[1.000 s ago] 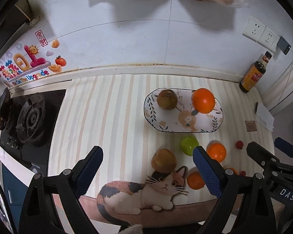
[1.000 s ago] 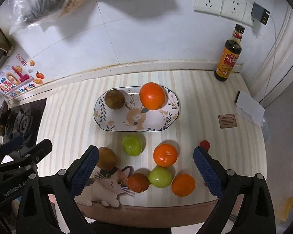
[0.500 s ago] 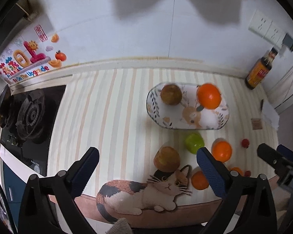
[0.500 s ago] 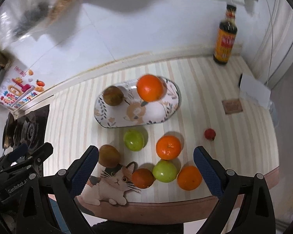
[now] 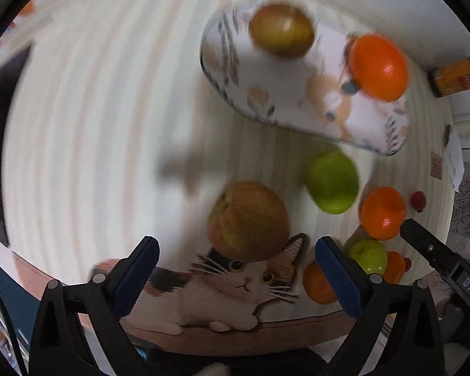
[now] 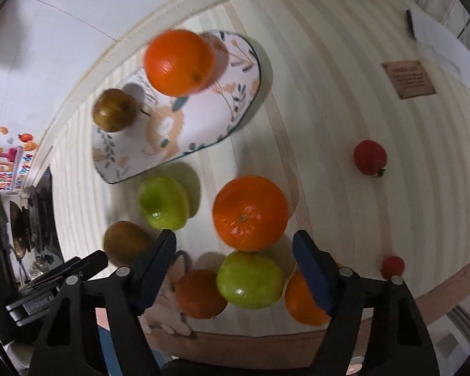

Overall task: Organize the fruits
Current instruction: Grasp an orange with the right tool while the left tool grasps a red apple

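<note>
The left claw [image 5: 236, 277] is wide open and empty above a brown apple [image 5: 248, 219] on the striped counter [image 5: 78, 125]. The right claw [image 6: 235, 260] has just been closing; an orange [image 6: 250, 213] and a green apple [image 6: 250, 279] lie between its jaws, untouched. The plate [image 6: 200, 119] holds two fruits.

Right gripper [image 6: 235, 252] pointed down over the fruit cluster, jaws just narrowed, nothing pressed; green apple [image 6: 250, 279] and orange [image 6: 250, 213] lie between them. Plate [image 6: 200, 119] beyond carries two fruits.
</note>
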`<action>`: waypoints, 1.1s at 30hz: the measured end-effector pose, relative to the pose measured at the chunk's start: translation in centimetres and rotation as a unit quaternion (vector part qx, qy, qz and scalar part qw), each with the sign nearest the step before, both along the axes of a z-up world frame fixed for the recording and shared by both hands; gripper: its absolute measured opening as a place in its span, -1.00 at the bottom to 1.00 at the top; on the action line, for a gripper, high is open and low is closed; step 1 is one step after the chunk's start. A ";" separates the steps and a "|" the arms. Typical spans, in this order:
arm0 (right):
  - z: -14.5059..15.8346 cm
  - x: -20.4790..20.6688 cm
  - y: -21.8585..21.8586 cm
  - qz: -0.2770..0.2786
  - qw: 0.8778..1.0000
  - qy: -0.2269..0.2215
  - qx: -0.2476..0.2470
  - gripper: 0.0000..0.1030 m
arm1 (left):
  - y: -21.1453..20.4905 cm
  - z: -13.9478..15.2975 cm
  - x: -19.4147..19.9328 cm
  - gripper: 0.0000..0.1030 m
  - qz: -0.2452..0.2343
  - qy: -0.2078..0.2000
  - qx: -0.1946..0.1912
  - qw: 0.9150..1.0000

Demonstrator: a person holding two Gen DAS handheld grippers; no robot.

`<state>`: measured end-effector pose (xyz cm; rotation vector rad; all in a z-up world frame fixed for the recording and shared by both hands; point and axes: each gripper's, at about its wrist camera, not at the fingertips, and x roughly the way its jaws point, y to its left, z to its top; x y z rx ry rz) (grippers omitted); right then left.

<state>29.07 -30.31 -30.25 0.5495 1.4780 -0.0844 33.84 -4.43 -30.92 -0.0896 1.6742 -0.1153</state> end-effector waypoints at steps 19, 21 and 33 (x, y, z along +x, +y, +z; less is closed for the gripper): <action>-4.1 3.0 2.8 0.064 0.996 0.051 -0.020 0.33 | -2.0 -2.4 -0.7 0.31 -0.043 -0.025 0.013 0.999; -4.3 3.1 3.1 0.067 0.996 0.053 -0.026 0.34 | -2.1 -2.2 -0.5 0.31 -0.044 -0.029 0.013 0.999; -3.1 2.4 3.8 0.066 0.997 0.025 -0.045 0.31 | -1.2 -0.4 0.6 0.30 -0.032 -0.051 0.005 0.998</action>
